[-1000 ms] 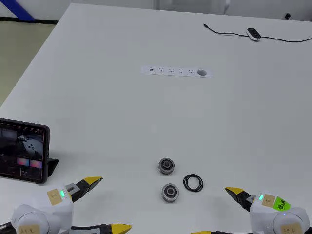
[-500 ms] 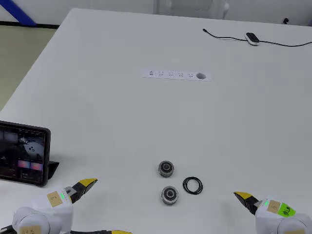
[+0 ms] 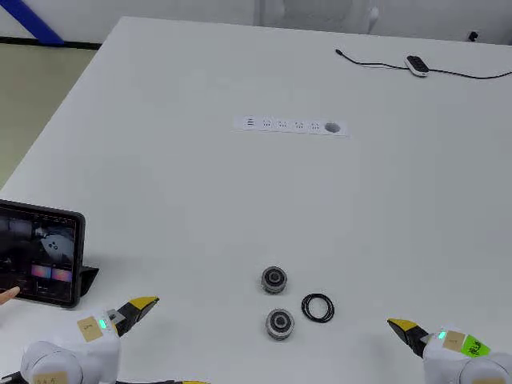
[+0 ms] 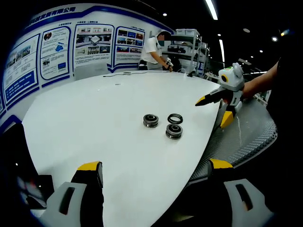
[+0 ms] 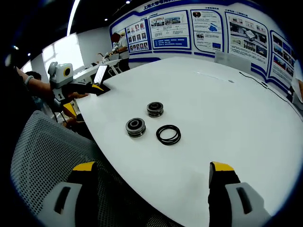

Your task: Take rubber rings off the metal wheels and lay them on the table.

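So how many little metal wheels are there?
2. One metal wheel sits just behind the other wheel, which has the black rubber rings on its right. None seem hidden.

White power strip flat across the middle of the head view, round button at its right end. Well to the left, a tablet propped on a stand, screen lit. Far right, a black cable running into a small box. Greenish floor at the left. In the gripper views, blue-framed posters on the wall, a person in a white shirt in the background, grey mesh low down.
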